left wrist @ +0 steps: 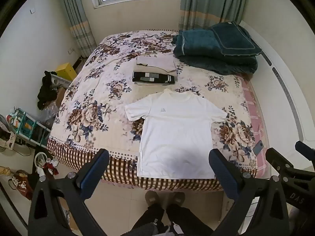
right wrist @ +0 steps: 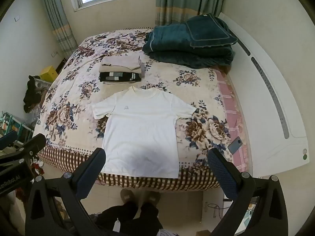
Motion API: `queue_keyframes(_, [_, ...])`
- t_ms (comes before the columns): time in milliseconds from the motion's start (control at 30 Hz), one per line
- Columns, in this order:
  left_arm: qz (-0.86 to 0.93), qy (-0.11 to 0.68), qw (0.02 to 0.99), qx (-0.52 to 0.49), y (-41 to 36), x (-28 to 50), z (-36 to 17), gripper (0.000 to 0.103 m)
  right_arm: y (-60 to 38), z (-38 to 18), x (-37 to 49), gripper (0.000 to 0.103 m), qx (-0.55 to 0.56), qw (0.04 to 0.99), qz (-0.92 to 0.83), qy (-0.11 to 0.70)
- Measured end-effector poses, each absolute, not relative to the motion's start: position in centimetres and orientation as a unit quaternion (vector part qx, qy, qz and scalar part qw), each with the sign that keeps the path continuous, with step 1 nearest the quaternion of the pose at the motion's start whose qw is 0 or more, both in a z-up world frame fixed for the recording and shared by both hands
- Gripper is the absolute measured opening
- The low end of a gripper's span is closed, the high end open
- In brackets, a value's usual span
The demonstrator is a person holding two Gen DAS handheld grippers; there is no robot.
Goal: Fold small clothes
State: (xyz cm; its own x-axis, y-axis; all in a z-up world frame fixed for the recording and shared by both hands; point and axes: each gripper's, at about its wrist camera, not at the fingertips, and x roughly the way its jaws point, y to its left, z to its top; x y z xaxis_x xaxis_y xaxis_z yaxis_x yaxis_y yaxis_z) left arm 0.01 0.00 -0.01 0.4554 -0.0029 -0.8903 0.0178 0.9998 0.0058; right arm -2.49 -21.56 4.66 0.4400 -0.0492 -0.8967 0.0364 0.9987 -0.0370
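On the floral-quilted bed [left wrist: 88, 102], a flat white cotton T-shirt [left wrist: 177, 133] runs lengthwise up the frame, hem nearest. Left gripper [left wrist: 157, 169] and right gripper [right wrist: 156, 167] hang above that hem, fingers apart, empty.

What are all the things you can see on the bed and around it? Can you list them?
T-shirt: one, white, spread flat at the near edge of the bed.
Folded clothes: one stack, beige and black, behind the T-shirt.
Blanket: one, dark teal, folded at the far right of the bed.
Bedspread: one, floral, covering the bed.
Phone: one, grey-blue, near the bed's right edge.
Curtains: two, green, beside the window.
Yellow box: one, on the floor left of the bed.
Slippers: two, brown, on the person's feet.
Left tongs: open, above the bed edge.
Right tongs: open, alongside.
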Motion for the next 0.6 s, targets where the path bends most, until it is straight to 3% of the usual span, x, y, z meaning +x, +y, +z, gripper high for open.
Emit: queue_keyframes(600, [-0.007,0.517,0.856,0.007,-0.05,-0.01,-0.02,0.103,-21.63,4.95,-2.51,0.103,-0.003,0.85,-0.024,0.527])
